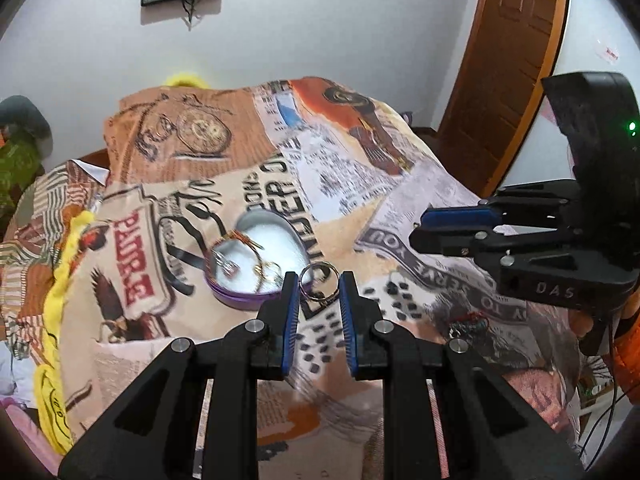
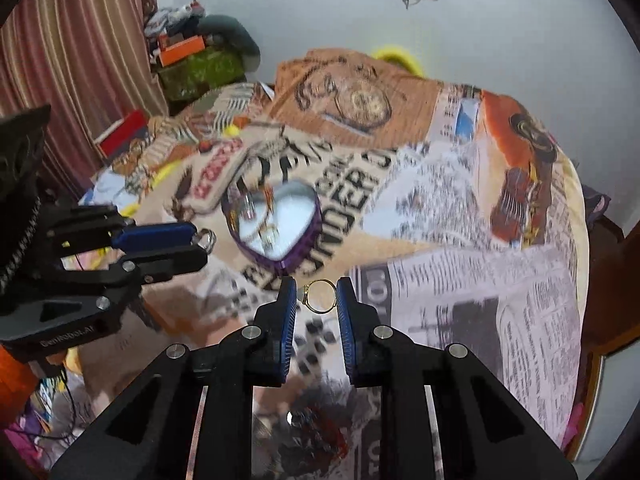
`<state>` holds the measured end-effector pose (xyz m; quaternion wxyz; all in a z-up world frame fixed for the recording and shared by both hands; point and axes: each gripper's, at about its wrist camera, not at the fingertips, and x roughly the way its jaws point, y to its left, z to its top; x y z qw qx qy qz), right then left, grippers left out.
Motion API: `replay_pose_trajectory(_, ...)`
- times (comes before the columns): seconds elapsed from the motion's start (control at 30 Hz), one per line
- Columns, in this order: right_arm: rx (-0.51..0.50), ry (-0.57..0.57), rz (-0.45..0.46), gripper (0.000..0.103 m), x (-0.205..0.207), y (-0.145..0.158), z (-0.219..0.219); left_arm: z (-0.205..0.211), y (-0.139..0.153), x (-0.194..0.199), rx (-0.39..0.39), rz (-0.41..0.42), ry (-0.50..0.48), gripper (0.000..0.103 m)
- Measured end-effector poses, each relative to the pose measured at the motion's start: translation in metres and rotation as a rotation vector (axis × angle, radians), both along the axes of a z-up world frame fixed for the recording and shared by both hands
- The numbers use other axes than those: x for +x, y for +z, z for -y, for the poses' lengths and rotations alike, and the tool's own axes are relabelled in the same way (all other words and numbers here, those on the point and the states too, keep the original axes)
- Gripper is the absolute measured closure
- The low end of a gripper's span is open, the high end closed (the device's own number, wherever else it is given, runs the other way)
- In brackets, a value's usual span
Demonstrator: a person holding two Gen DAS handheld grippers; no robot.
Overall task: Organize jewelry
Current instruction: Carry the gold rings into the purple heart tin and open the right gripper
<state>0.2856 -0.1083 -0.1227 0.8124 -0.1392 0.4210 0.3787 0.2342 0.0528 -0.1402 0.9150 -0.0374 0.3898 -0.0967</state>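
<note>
A purple heart-shaped tin (image 1: 256, 256) with a white lining stands open on the printed cloth and holds several gold pieces of jewelry (image 1: 264, 270); it also shows in the right wrist view (image 2: 276, 224). My left gripper (image 1: 319, 282) is shut on a silver ring (image 1: 319, 281), held just right of the tin; this gripper also shows in the right wrist view (image 2: 200, 246). My right gripper (image 2: 317, 296) is shut on a thin gold ring (image 2: 318, 297), held in front of the tin; it also shows in the left wrist view (image 1: 418, 228).
A small dark beaded item (image 1: 468, 322) lies on the cloth (image 1: 400, 208) to the right, also below my right gripper (image 2: 304, 420). Striped curtain (image 2: 80, 60) and piled boxes (image 2: 192, 60) stand at the left. A wooden door (image 1: 508, 60) is at the right.
</note>
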Motion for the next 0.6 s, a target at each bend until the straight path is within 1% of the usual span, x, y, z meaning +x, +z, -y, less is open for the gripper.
replay_pose_trajectory(0.17,0.039,0.009,0.025,0.085,0.005,0.013,-0.015,-0.013,0.008,0.008,0.009,0.024,0.029,0.084)
replay_pose_trajectory(0.27,0.053,0.017,0.024,0.085,0.009,0.016,-0.024,-0.019,0.008,0.012,0.017,0.03,0.043,0.084)
replay_pose_trajectory(0.4,0.055,0.027,0.014,0.085,0.018,0.012,-0.037,-0.029,0.005,0.022,0.023,0.029,0.062,0.084)
replay_pose_trajectory(0.6,0.045,0.036,-0.04,0.085,0.034,-0.004,-0.057,-0.044,-0.012,0.037,0.019,-0.003,0.09,0.084)
